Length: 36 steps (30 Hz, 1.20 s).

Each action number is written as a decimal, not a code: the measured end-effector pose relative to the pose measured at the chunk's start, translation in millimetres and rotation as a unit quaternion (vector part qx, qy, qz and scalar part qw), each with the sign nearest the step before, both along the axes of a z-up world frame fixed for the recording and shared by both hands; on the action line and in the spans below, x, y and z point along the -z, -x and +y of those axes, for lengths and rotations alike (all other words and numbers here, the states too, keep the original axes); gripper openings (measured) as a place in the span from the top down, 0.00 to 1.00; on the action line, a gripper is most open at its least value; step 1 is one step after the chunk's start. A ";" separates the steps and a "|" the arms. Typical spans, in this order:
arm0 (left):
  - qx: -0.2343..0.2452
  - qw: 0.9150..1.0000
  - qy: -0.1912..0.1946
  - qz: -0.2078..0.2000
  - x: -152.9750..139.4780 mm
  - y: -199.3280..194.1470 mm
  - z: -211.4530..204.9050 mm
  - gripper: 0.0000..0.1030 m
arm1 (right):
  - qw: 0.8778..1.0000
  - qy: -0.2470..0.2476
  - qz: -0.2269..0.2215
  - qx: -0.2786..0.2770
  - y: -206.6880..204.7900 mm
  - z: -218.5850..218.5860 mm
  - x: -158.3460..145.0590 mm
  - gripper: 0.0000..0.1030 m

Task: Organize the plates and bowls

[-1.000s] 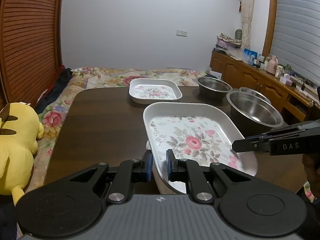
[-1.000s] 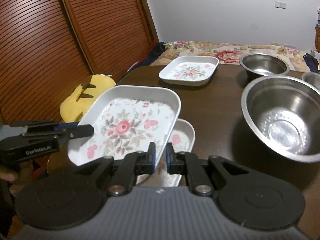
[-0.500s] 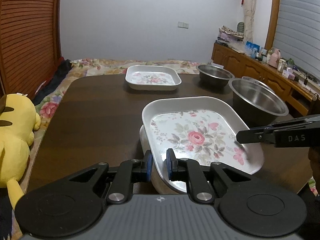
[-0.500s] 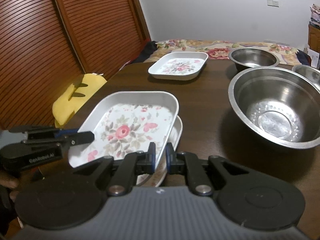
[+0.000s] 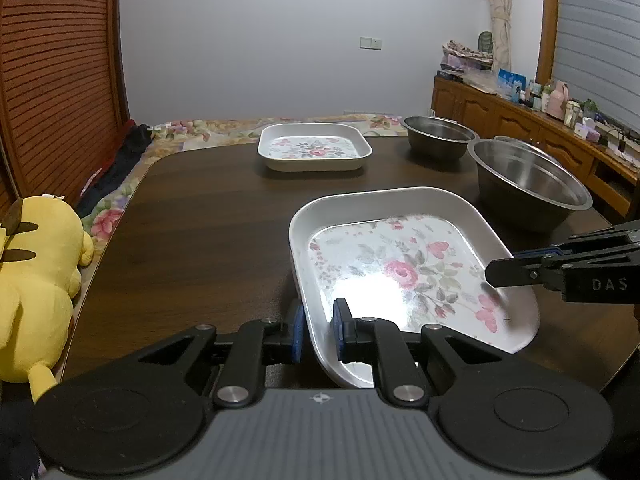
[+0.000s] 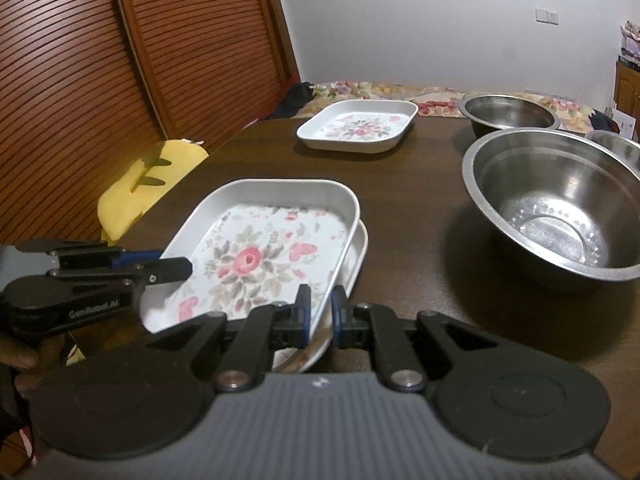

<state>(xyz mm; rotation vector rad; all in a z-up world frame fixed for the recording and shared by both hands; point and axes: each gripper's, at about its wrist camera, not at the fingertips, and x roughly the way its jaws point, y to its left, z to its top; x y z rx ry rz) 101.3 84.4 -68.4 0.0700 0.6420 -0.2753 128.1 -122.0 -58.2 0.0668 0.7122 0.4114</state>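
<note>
A white rectangular plate with a rose print (image 5: 404, 268) (image 6: 264, 252) is held by both grippers, low over a second white plate (image 6: 356, 256) that lies under it on the dark table. My left gripper (image 5: 318, 326) is shut on the floral plate's left rim. My right gripper (image 6: 320, 314) is shut on its right rim. A third floral plate (image 5: 314, 150) (image 6: 360, 128) lies at the far side. A large steel bowl (image 5: 528, 182) (image 6: 560, 204) stands on the right, a smaller steel bowl (image 5: 438, 136) (image 6: 510, 114) behind it.
The dark wooden table (image 5: 208, 216) ends at a bed with a floral cover. A yellow plush toy (image 5: 32, 292) lies off the table's left edge. A third steel bowl's rim (image 6: 616, 146) shows at far right. A wooden sideboard (image 5: 520, 116) runs along the right wall.
Both grippers have lowered the floral plate toward the plate under it, and it now lies flatter. The rest has not moved.
</note>
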 end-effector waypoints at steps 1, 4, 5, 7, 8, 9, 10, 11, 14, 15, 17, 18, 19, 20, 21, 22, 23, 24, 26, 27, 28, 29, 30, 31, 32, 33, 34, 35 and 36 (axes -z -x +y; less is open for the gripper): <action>0.000 1.000 -0.002 0.000 0.4 0.2 -0.2 0.85 | 1.000 0.000 -0.001 0.000 0.3 0.1 -0.5 0.88; -0.002 1.000 -0.008 0.000 2.0 -0.1 -2.5 0.85 | 1.000 0.000 -0.005 0.001 3.7 -0.1 0.2 0.87; -0.002 1.000 -0.010 0.000 2.6 -0.2 -3.0 0.85 | 1.000 0.001 -0.006 0.001 4.3 0.5 0.2 0.87; -0.002 1.000 -0.011 0.001 3.0 -1.5 -3.3 0.85 | 1.000 0.003 -0.009 0.003 5.4 1.2 -0.1 0.86; -0.002 1.000 -0.011 0.001 3.3 -1.7 -3.2 0.85 | 1.000 0.004 -0.010 0.004 6.0 2.0 0.1 0.86; -0.002 1.000 -0.011 0.001 3.4 -1.6 -3.5 0.85 | 1.000 0.006 -0.013 0.005 6.6 3.1 0.3 0.86; -0.002 1.000 -0.009 0.002 3.3 -2.0 -3.8 0.85 | 1.000 0.008 -0.016 0.005 7.3 3.0 1.0 0.86; -0.003 1.000 -0.008 0.002 3.1 -2.8 -3.5 0.85 | 1.000 0.011 -0.019 0.007 7.6 3.7 1.6 0.86; -0.005 1.000 -0.006 0.002 3.1 -3.7 -3.2 0.85 | 1.000 0.012 -0.016 0.008 8.3 3.1 3.8 0.86; -0.005 1.000 -0.005 0.002 3.8 -3.2 -2.9 0.85 | 1.000 0.011 -0.015 0.008 8.5 2.7 4.1 0.86; -0.007 1.000 -0.002 0.004 4.0 -3.6 -2.7 0.85 | 1.000 0.011 -0.014 0.008 8.0 2.6 4.3 0.86; -0.007 1.000 -0.002 0.003 4.0 -3.7 -2.6 0.85 | 1.000 0.012 -0.014 0.008 7.6 3.1 4.4 0.86; -0.007 1.000 -0.001 0.003 4.0 -4.0 -2.5 0.85 | 1.000 0.012 -0.014 0.008 7.6 3.2 4.7 0.86; -0.007 1.000 -0.001 0.004 3.9 -4.3 -2.3 0.85 | 1.000 0.012 -0.014 0.008 7.2 3.7 4.9 0.86; -0.006 1.000 -0.001 0.004 4.0 -3.4 -1.8 0.85 | 1.000 0.012 -0.014 0.008 7.3 3.8 4.9 0.86; -0.007 1.000 0.000 0.003 3.7 -3.4 -1.8 0.85 | 1.000 0.012 -0.014 0.008 7.4 4.0 4.9 0.86; -0.007 1.000 0.000 0.002 3.4 -2.7 -2.1 0.85 | 1.000 0.011 -0.014 0.008 7.2 3.9 4.8 0.86; -0.008 1.000 0.000 0.001 2.6 -2.3 -1.9 0.85 | 1.000 0.011 -0.014 0.008 6.9 4.1 4.6 0.86; -0.010 1.000 0.002 -0.001 0.5 -1.7 -1.2 0.85 | 1.000 0.008 -0.014 0.010 6.9 2.8 4.0 0.86; -0.010 1.000 0.002 -0.003 -0.7 -1.4 -0.5 0.84 | 1.000 0.007 -0.016 0.010 7.8 2.4 3.9 0.86; -0.011 1.000 0.002 -0.004 -1.5 -0.9 0.2 0.81 | 1.000 0.007 -0.019 0.010 8.3 2.0 2.8 0.86; -0.011 1.000 0.003 -0.006 -3.0 -0.7 0.6 0.81 | 1.000 0.007 -0.022 0.010 8.8 1.7 1.0 0.86; -0.011 1.000 0.004 -0.006 -4.7 -1.0 1.0 0.81 | 1.000 0.006 -0.024 0.010 9.4 1.2 -0.7 0.86; -0.012 1.000 0.005 -0.008 -6.3 -0.9 1.2 0.80 | 1.000 0.005 -0.027 0.011 9.4 0.6 -2.7 0.86; -0.012 1.000 0.005 -0.010 -8.3 -0.8 1.5 0.77 | 1.000 0.004 -0.029 0.012 9.6 -0.2 -4.3 0.86; -0.012 1.000 0.006 -0.012 -10.0 -0.6 1.4 0.76 | 0.999 0.002 -0.031 0.012 9.8 -1.2 -6.4 0.86; -0.012 1.000 0.007 -0.014 -11.7 -0.9 1.4 0.73 | 0.999 -0.002 -0.033 0.013 9.9 -2.5 -8.8 0.86; -0.012 1.000 0.009 -0.015 -13.8 -1.5 1.4 0.70 | 0.999 -0.005 -0.035 0.014 10.1 -4.3 -11.2 0.86; -0.011 1.000 0.010 -0.017 -16.0 -2.8 1.2 0.68 | 0.999 -0.008 -0.038 0.015 10.3 -5.4 -13.7 0.86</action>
